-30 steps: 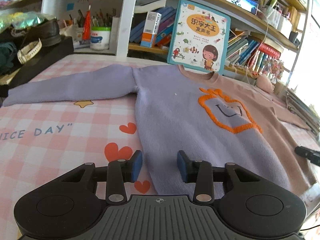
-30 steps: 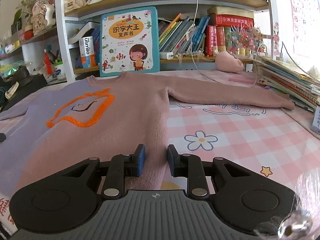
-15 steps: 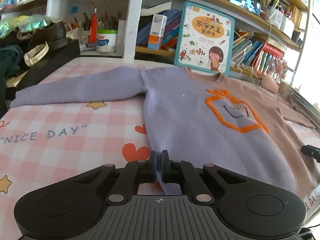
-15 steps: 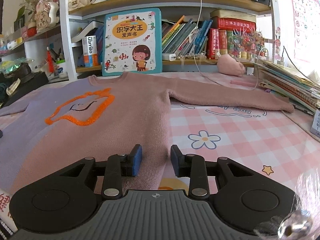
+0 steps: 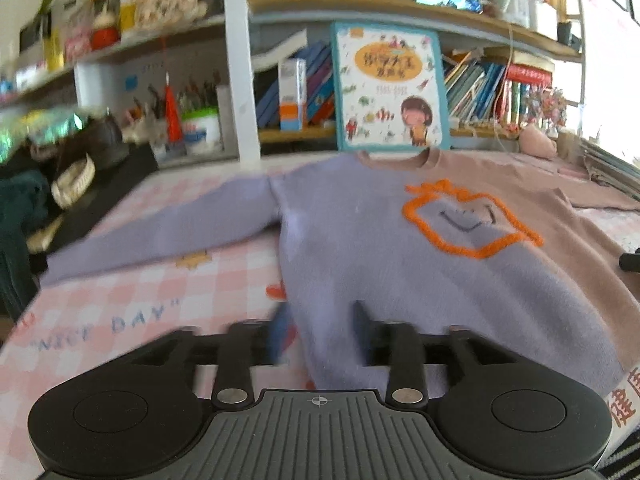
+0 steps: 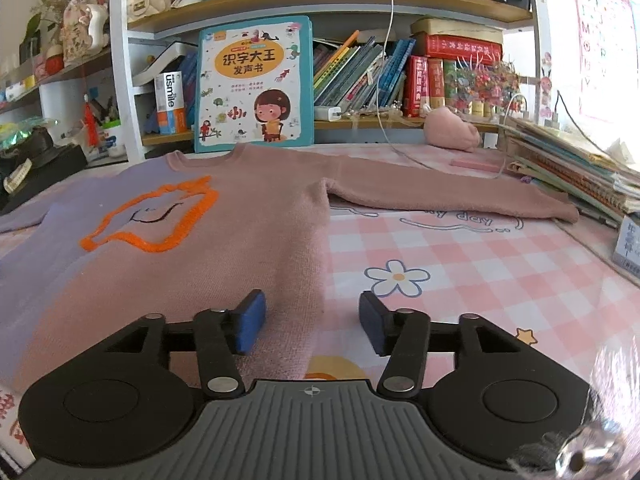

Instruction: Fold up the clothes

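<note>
A lilac-and-pink sweater (image 5: 380, 248) (image 6: 224, 236) with an orange outlined face lies flat, front up, sleeves spread, on a pink checked cloth. My left gripper (image 5: 320, 330) hovers at the lilac hem corner; its jaws are opening, the hem edge lies between them, and the pads do not press it. In the right wrist view my right gripper (image 6: 312, 326) stands over the pink hem corner. Its jaws are opening too, with the sweater's side edge between the blue pads (image 6: 251, 326), untouched. The left wrist view is blurred.
A picture book (image 6: 256, 84) leans on the bookshelf right behind the collar. A book stack (image 6: 576, 172) borders the right sleeve end. Dark clutter and a bowl (image 5: 72, 184) sit beyond the left sleeve. A pink soft toy (image 6: 452, 126) lies at the back right.
The left jaws went from part open to fully shut, then opened wide, and that view rolled and shifted. The right jaws widened steadily while that gripper kept its place.
</note>
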### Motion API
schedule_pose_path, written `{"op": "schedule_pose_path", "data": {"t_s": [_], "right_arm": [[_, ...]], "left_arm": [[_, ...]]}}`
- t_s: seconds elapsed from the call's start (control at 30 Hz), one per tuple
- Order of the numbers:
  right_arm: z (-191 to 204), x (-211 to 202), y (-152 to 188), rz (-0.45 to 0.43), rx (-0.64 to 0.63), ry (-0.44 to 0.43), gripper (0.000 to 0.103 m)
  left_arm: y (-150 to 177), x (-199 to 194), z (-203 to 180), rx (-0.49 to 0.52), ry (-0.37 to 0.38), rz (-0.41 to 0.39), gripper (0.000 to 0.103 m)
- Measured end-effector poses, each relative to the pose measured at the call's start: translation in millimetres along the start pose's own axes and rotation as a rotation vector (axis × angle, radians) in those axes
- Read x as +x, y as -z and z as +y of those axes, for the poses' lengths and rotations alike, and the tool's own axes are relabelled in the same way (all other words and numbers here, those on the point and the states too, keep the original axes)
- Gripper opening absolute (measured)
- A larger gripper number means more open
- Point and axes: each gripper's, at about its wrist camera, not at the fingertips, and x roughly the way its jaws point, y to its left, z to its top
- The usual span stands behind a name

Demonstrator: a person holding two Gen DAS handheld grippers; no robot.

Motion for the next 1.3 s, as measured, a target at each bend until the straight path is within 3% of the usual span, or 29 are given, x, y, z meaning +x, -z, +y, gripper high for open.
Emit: {"op": "schedule_pose_path", "data": {"t_s": [0.03, 0.1, 0.17, 0.37, 0.87, 1.1, 1.3], "right_arm": [[1.0, -0.6, -0.2, 0.000, 0.000, 0.003, 0.067], [6.8, -3.4, -1.5, -0.011, -0.025, 0.012, 0.075], [13.2, -6.6, -3.6, -0.026, -0.054, 0.017, 0.086], [31.6, -14.1, -11.6, -0.065, -0.134, 0.011, 0.101], [70.7, 6.9, -42.4, -0.061, -0.200, -0.098, 0.102], [91.4, 26.0, -57.4, -0.052, -0.223, -0.132, 0.102], [108.2, 53.0, -66.5, -0.021, -0.226, -0.190, 0.102]], "left_arm": [[-1.6, -2.6, -2.3, 0.013, -0.006, -0.021, 0.072], [-3.5, -7.2, -6.4, 0.038, -0.008, -0.052, 0.074], [-6.1, -9.4, -11.7, 0.061, -0.011, -0.070, 0.084], [-7.9, -7.6, -21.7, 0.104, -0.018, -0.093, 0.092], [-9.2, -6.3, -12.6, 0.138, -0.061, -0.136, 0.097], [-8.0, 0.9, 3.1, 0.086, -0.066, -0.120, 0.100], [-10.4, 9.1, 21.7, 0.055, -0.115, -0.107, 0.100]]}}
